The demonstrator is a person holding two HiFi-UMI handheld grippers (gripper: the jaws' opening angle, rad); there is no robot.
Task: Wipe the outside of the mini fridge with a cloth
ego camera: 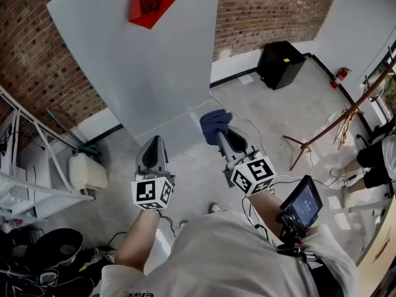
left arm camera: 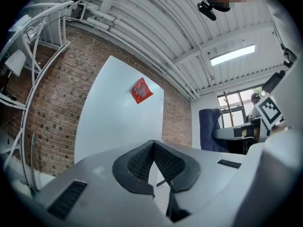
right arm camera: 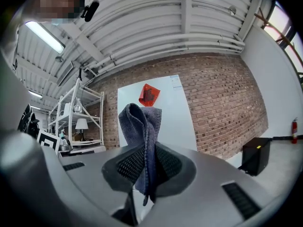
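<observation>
A tall pale grey fridge stands against the brick wall, with a red paper ornament near its top. It also shows in the left gripper view as the fridge and in the right gripper view as the fridge. My right gripper is shut on a dark blue cloth, held just short of the fridge's lower right part. The cloth stands up between the pads. My left gripper is shut with nothing in it, a little short of the fridge's base.
A black box sits by the wall at the right. A white shelf rack and a cream container stand at the left. A wooden stand is at the right, a red extinguisher beyond. Cables trail on the floor.
</observation>
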